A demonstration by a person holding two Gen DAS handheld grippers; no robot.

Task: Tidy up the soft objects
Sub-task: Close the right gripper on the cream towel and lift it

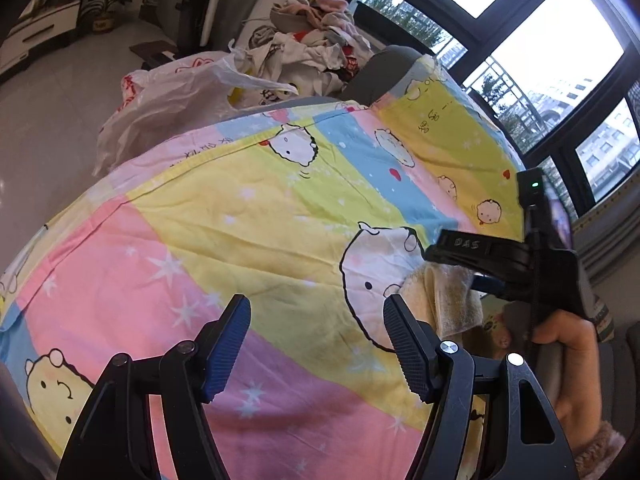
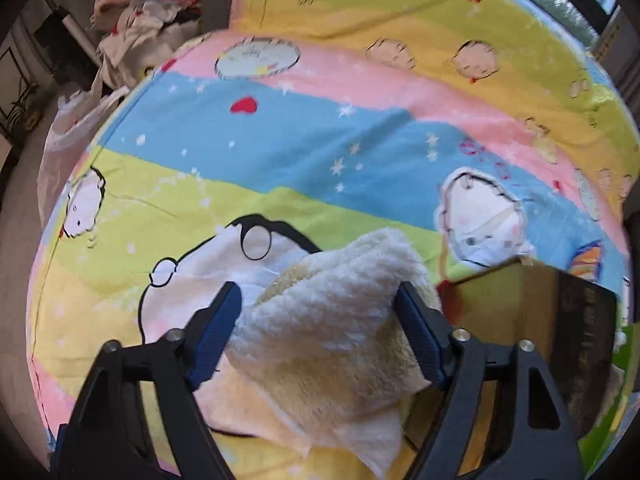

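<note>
Cream fluffy towel (image 2: 332, 320), pastel cartoon-print bedsheet (image 2: 360, 140)

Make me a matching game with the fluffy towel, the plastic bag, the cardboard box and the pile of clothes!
Things:
1. fluffy towel
2. plastic bag
3. cardboard box
4. pile of clothes

Places:
A. heaped at the far end of the bed
B. between the right gripper's fingers
C. slumped at the bed's edge, near the floor
D. right of the towel, open

Pairs: 1-B, 2-C, 3-D, 4-A
</note>
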